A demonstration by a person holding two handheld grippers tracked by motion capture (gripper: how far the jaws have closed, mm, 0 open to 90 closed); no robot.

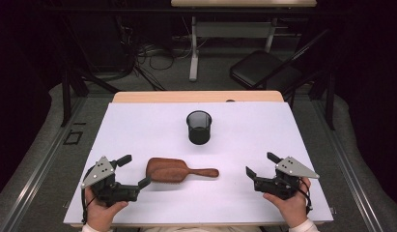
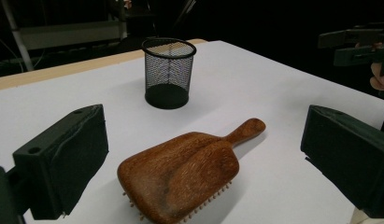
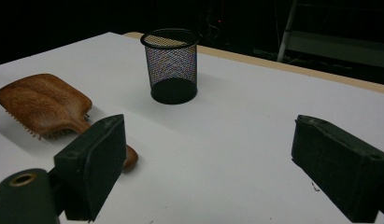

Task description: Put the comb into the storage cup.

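Note:
A wooden hairbrush [image 1: 179, 170] lies bristles down on the white tabletop [image 1: 244, 140], its handle pointing right. My left gripper [image 1: 134, 170] is open just left of the brush head, one jaw near its edge without touching. In the left gripper view the brush [image 2: 180, 175] lies between and ahead of the wide-apart jaws of the left gripper [image 2: 203, 137]. My right gripper [image 1: 262, 165] is open to the right of the handle, holding nothing. In the right gripper view, the brush [image 3: 45, 105] shows beyond the left jaw of the right gripper [image 3: 208, 149]. A black mesh cup [image 1: 199, 127] stands upright farther back.
The mesh cup [image 2: 168, 72] [image 3: 173, 65] looks empty. A wooden table edge [image 1: 196, 96] borders the far side of the white surface. Beyond it stand a black folding chair [image 1: 263, 70], a desk leg [image 1: 193, 48] and floor cables [image 1: 148, 55].

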